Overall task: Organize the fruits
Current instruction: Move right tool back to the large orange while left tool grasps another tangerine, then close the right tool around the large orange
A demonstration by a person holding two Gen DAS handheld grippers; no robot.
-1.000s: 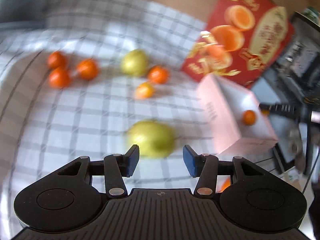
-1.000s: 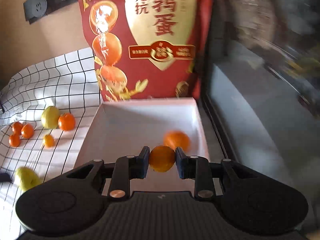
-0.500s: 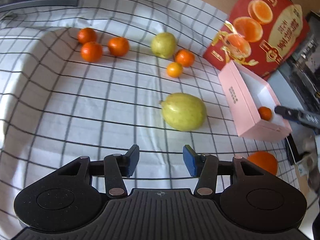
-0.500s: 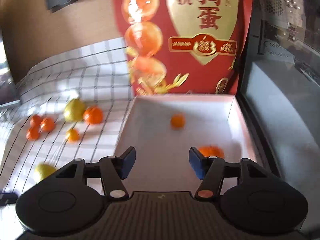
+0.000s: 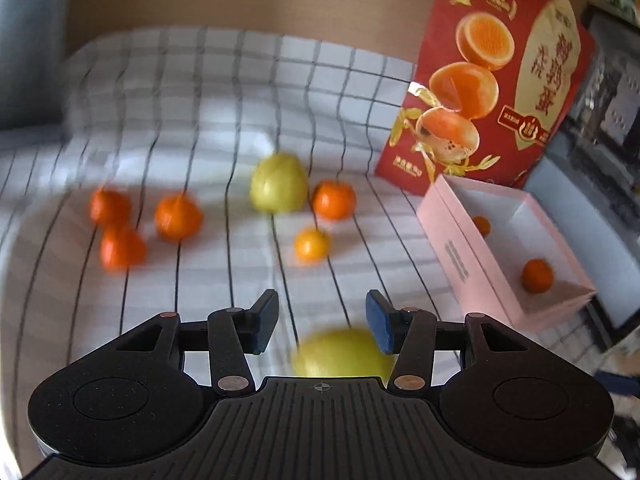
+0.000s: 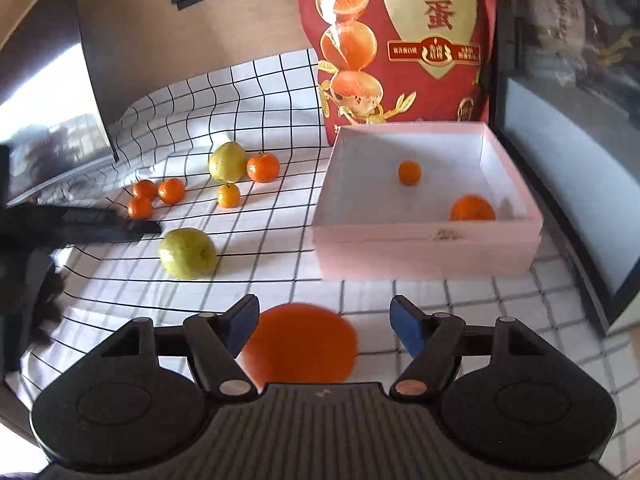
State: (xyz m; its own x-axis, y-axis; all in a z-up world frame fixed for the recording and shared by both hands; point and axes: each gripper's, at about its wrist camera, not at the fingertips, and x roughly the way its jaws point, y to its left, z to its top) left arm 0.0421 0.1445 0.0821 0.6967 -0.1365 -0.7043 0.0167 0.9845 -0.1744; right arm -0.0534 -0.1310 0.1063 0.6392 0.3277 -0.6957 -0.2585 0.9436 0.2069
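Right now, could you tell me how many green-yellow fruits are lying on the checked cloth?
2. One green-yellow fruit lies far back, touching an orange; the other lies nearer, alone, left of the pink box. None seems hidden.

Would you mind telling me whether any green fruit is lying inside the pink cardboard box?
No, the pink cardboard box holds only two orange fruits; both green fruits lie outside it on the checked cloth.
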